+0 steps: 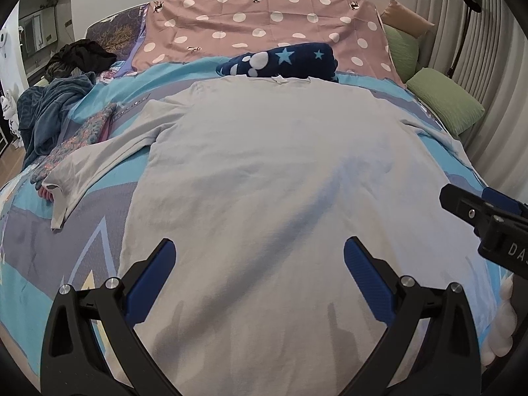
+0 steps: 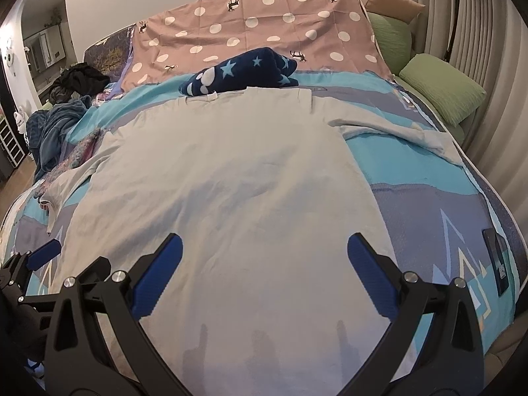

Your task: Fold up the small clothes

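A pale grey long-sleeved shirt [image 1: 264, 171] lies spread flat on the bed, collar at the far end, hem toward me. It also shows in the right wrist view [image 2: 237, 178]. Its left sleeve [image 1: 99, 158] stretches out to the left; its right sleeve [image 2: 396, 132] lies out to the right. My left gripper [image 1: 259, 254] is open and empty, hovering above the shirt's lower part. My right gripper [image 2: 264, 247] is open and empty above the lower part too. The right gripper's tip shows at the left view's right edge [image 1: 475, 211].
The bed has a blue patterned cover [image 2: 429, 204]. A rolled navy star blanket [image 1: 283, 59] lies beyond the collar. A pink dotted sheet [image 1: 264, 23] covers the headboard. Green pillows [image 1: 445, 105] sit at the right. Dark clothes and a blue towel [image 1: 49, 109] pile at the left. A phone [image 2: 496, 264] lies at the right.
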